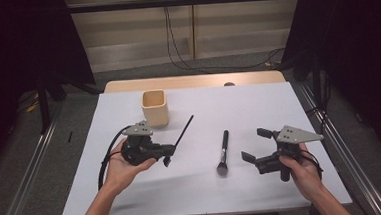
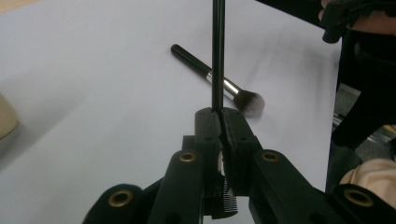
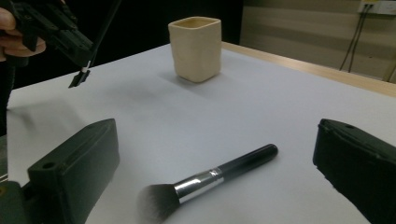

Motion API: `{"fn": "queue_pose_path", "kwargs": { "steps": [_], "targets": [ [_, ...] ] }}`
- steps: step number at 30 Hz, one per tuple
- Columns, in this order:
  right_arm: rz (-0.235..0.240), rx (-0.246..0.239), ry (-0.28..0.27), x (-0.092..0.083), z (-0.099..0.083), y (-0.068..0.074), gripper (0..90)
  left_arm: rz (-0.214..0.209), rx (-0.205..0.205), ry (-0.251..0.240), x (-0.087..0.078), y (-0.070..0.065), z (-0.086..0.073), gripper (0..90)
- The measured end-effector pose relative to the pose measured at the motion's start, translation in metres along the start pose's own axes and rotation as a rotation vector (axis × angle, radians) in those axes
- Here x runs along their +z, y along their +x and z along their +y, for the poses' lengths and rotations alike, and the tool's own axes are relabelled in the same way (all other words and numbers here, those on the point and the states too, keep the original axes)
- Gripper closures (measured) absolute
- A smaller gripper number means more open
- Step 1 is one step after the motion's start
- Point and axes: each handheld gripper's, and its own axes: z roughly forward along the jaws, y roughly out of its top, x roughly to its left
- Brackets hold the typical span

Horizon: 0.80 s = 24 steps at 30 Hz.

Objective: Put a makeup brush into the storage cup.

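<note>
White tabletop (image 1: 133,191) spreads under both my claws, with a beige square cup (image 1: 155,107) standing toward its far side; I place everything by that cup.

My left claw (image 1: 167,150), just in front of the cup and a little to its right, is clenched on a thin black comb-ended tool (image 1: 182,133). The left gripper view shows its jaws pressed together on the stick, fine teeth (image 2: 229,201) poking out below them. The long handle slants up and away, its tip level with the cup's base but not yet over the mouth, so I judge the pick-up done and the drop into the cup still to come.

My right claw (image 1: 255,144), well to the right of the cup and nearer me, hangs released, jaws wide apart. Between them in the right gripper view lies the makeup brush (image 3: 205,184), flat on the table, bristles toward me, untouched. That one looks wholly left to do.
</note>
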Motion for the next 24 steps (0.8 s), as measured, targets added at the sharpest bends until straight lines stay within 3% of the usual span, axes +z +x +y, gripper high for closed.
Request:
{"fn": "queue_pose_path", "kwargs": {
  "steps": [5, 8, 16, 24],
  "targets": [
    [0.019, 0.002, 0.037, 0.014, 0.003, 0.004, 3.1, -0.034, 0.03, 0.069, 0.009, -0.005, 0.007, 85.8],
    [0.062, -0.01, 0.053, 0.019, 0.005, 0.007, 2.0, -0.048, 0.035, 0.099, 0.013, -0.006, 0.011, 85.8],
    [0.099, -0.044, 0.104, 0.03, 0.008, 0.009, 1.8, -0.047, 0.088, 0.23, 0.018, -0.008, 0.025, 85.7],
    [0.151, -0.084, 0.171, 0.041, 0.013, 0.011, 2.2, -0.067, 0.114, 0.313, 0.023, -0.01, 0.032, 85.7]
  ]
}}
